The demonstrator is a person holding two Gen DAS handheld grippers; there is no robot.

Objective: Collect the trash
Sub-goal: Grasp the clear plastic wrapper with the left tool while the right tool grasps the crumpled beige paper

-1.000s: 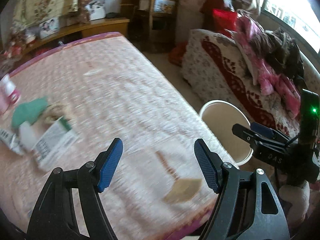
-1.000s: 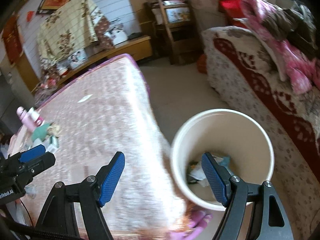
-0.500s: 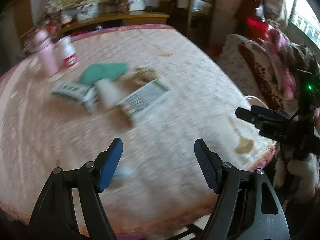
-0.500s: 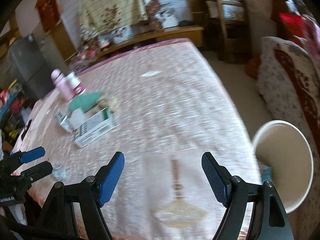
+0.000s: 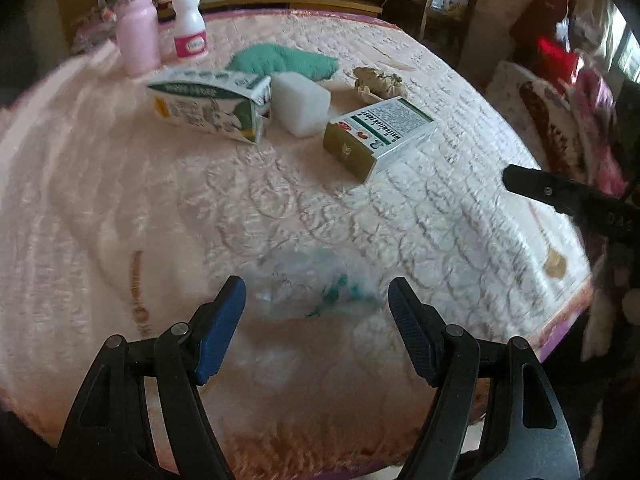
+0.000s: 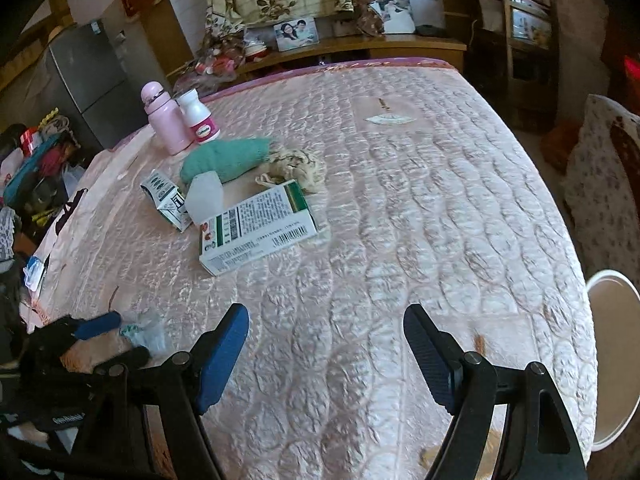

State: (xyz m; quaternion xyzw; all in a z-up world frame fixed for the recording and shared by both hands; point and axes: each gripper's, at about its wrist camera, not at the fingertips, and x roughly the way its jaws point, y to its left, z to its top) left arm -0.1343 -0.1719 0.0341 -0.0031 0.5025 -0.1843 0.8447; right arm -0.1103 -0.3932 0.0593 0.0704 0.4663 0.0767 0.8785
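Clear plastic wrapper (image 5: 316, 284) lies on bed (image 5: 440, 216) just ahead of left gripper (image 5: 318, 308), jaws wide, empty; right gripper (image 6: 326, 332) likewise empty; flimsy film may slip out when pinched.

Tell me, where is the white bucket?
In the right wrist view the white bucket sits at the far right edge, on the floor beside the pink quilted bed, below the patterned sofa.

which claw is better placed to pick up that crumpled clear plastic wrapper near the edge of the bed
Left. The left claw is open with the clear wrapper just ahead of its tips. The right claw is open over bare mattress, well aside from it.
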